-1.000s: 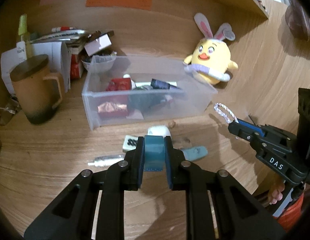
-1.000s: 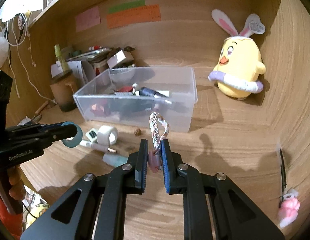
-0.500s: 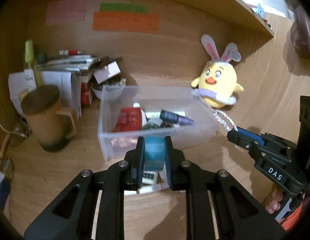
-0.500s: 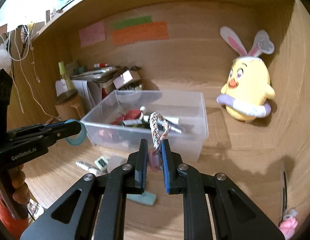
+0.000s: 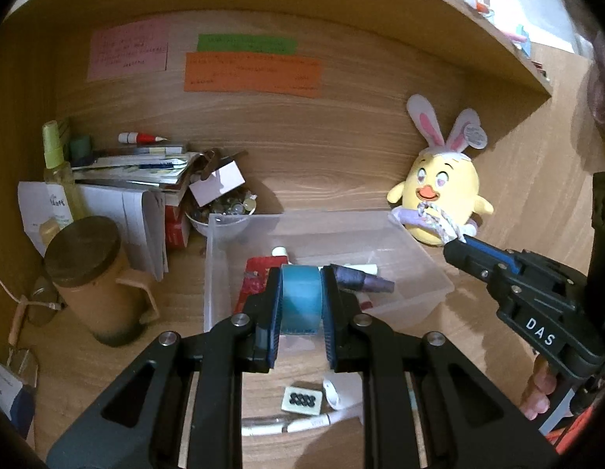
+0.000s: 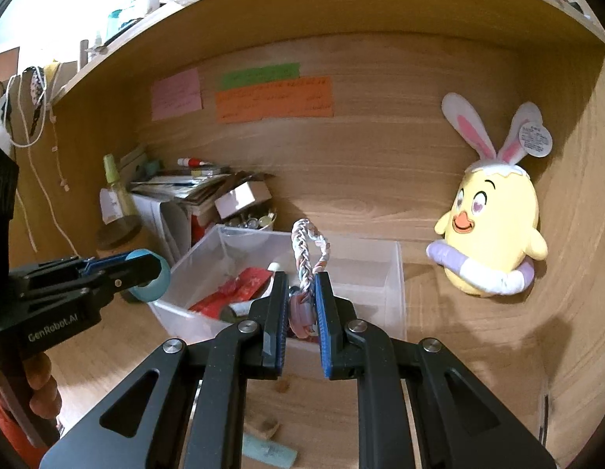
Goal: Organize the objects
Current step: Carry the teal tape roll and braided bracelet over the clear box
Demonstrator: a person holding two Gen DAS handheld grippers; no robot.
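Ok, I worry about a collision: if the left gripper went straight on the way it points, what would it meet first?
Probably the clear bin, or the red packet inside it; depth is unclear.

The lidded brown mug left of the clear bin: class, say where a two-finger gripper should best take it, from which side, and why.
Probably the handle of the brown mug, approached from the bin side. The mug stands upright with its handle pointing toward the clear bin; the loop looks thin enough for jaws, while the body seems too wide. The flat lid may simply lift off, so avoid gripping from above.
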